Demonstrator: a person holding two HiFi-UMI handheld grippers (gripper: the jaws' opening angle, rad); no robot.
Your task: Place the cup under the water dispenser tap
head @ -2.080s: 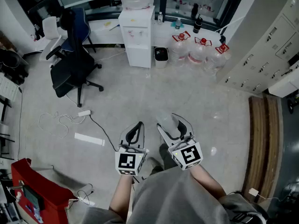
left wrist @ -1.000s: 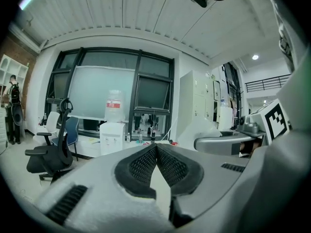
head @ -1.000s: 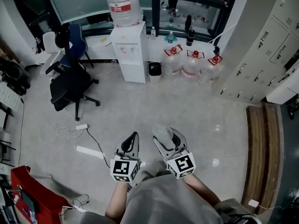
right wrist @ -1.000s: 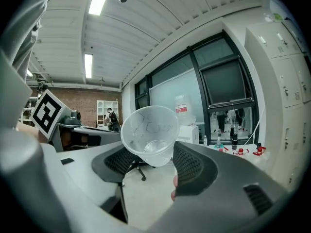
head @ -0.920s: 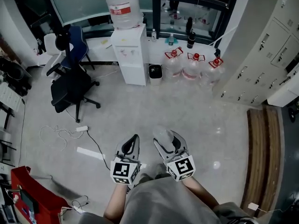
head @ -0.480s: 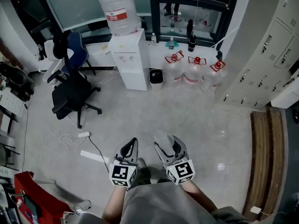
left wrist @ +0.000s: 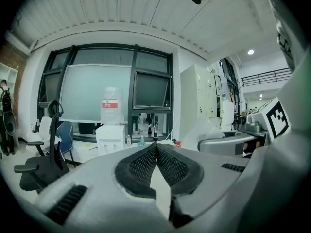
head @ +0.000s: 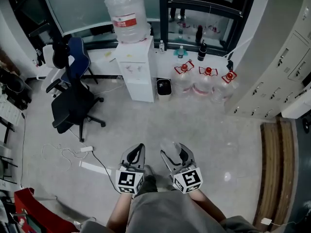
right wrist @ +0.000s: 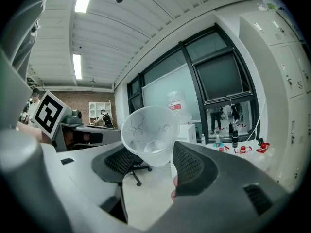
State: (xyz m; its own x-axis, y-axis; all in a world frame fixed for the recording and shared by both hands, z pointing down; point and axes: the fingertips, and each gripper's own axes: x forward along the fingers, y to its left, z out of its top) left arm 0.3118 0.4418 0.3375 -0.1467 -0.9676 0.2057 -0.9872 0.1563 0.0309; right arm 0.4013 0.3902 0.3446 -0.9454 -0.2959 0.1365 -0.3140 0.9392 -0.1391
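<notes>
Right gripper (right wrist: pixel 153 161): jaws clasp a clear plastic cup (right wrist: pixel 148 135), its mouth tipped toward the camera
Left gripper (left wrist: pixel 156 147): jaws pressed together, nothing between them
Cup place: held low in front of the person, over the floor (head: pixel 204 125), well apart from the dispenser (head: pixel 138 74)
Dispenser place: white, by the far window wall, bottle (head: pixel 127 18) on top
Around it: chair (head: pixel 73 101) to its left, bin (head: pixel 164 86) just right, three jugs (head: pixel 206 81) further right

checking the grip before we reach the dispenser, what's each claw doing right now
left claw: closed, nothing in it
right claw: closed on the clear plastic cup
</notes>
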